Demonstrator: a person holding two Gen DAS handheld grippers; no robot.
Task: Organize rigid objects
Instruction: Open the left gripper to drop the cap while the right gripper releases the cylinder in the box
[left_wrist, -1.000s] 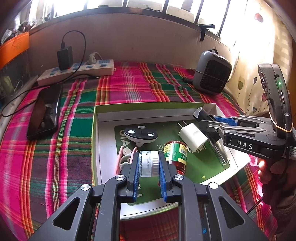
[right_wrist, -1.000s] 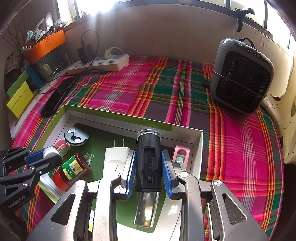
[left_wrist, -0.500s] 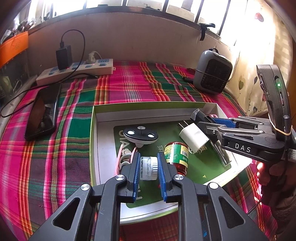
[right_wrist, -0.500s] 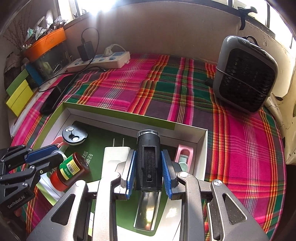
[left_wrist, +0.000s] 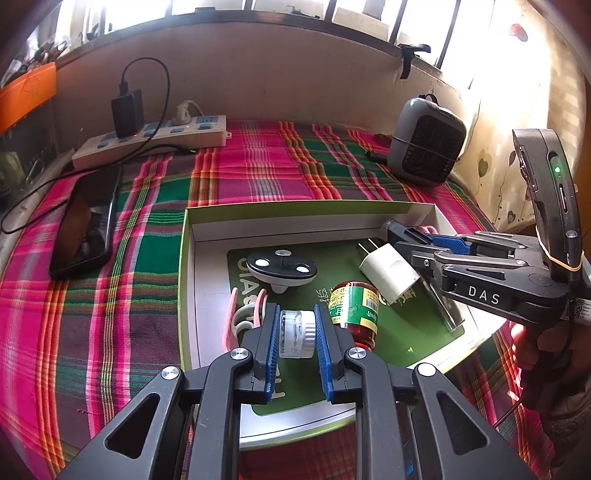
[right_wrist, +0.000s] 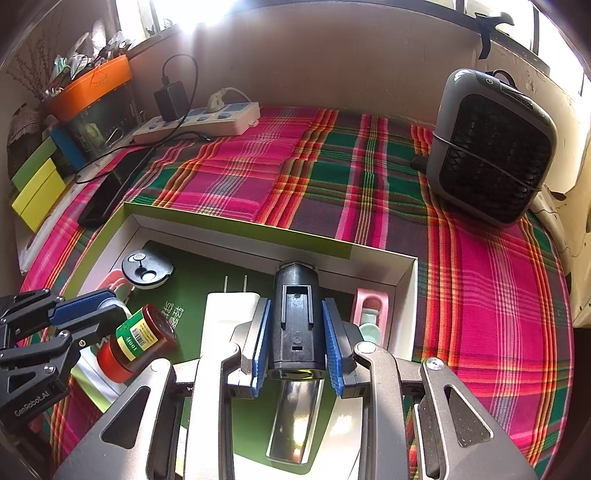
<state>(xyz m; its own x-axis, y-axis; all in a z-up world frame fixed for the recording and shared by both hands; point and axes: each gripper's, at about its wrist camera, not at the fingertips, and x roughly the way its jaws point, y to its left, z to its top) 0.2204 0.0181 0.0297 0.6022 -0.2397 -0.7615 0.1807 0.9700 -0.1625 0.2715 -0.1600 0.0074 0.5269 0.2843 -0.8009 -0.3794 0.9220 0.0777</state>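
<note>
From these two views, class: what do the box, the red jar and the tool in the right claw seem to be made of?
Box: matte cardboard, by its thin folded walls. Red jar: probably plastic or glass, glossy, with a paper label. Tool: black matte plastic body and a mirror-bright metal end.

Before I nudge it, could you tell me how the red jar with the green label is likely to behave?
The jar lies on its side in the box, so it would probably roll. Its round, glossy body may slip in a claw. It looks small and rigid, likely light, though its contents are unclear.
</note>
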